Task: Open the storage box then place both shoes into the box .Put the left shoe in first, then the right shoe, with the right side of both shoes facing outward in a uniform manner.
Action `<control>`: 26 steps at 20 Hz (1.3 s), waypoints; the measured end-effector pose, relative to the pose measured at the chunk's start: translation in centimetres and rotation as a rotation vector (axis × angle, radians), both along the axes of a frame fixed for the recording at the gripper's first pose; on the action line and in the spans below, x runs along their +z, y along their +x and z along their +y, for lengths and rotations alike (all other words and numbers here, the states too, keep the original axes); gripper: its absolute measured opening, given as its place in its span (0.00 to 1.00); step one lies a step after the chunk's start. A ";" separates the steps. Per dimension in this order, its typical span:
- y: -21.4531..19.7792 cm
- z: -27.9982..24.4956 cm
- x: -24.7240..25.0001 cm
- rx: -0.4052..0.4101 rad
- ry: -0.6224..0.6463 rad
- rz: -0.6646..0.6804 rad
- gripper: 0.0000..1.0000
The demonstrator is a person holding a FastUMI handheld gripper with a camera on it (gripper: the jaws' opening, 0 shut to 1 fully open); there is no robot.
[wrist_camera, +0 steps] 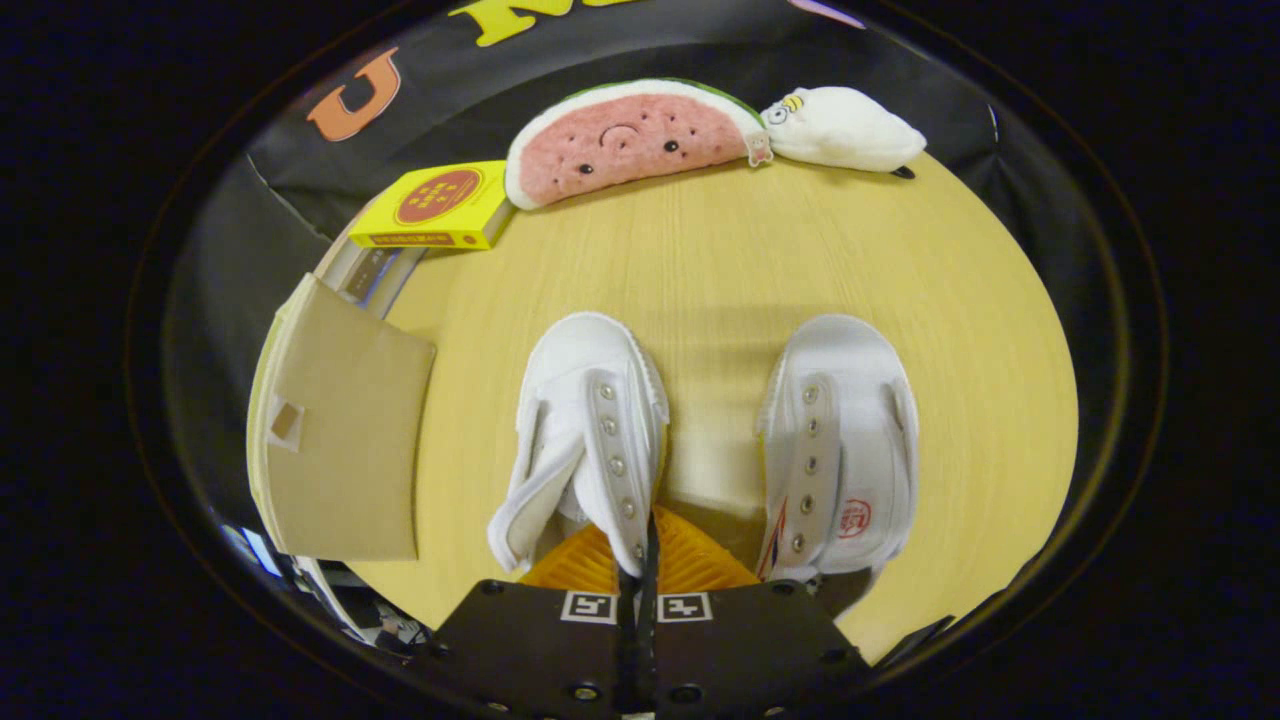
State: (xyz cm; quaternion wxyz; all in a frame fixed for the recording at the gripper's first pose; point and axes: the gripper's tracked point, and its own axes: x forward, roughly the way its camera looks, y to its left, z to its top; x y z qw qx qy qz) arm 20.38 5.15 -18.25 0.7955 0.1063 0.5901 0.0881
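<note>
Two white canvas shoes lie on the wooden table with their toes pointing away from me. The nearer-left shoe (585, 420) has its tongue folded out to the side. Its eyelet edge runs between my orange fingers (575, 568), and my gripper (640, 548) is shut on that edge. The other shoe (840, 440) lies just to the right of the fingers, with a red mark on its side. The tan storage box (340, 440) stands to the left of the shoes, showing one flat panel with a small tab; I cannot tell whether it is open.
At the table's far edge lie a watermelon plush (630, 135) and a white plush (845, 128). A yellow carton (440, 205) sits beyond the storage box. Bare tabletop (720, 260) stretches between the shoes and the plush toys.
</note>
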 end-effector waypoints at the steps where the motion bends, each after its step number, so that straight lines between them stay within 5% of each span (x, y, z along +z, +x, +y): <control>1: -0.2 0.2 0.7 -0.009 0.020 -0.002 0.00; 7: -1.5 2.7 7.6 -0.071 0.076 -0.040 0.00; 18: -2.8 14.9 19.0 -0.001 0.127 -0.160 0.00; 26: -1.0 26.6 17.7 0.054 0.096 -0.182 0.00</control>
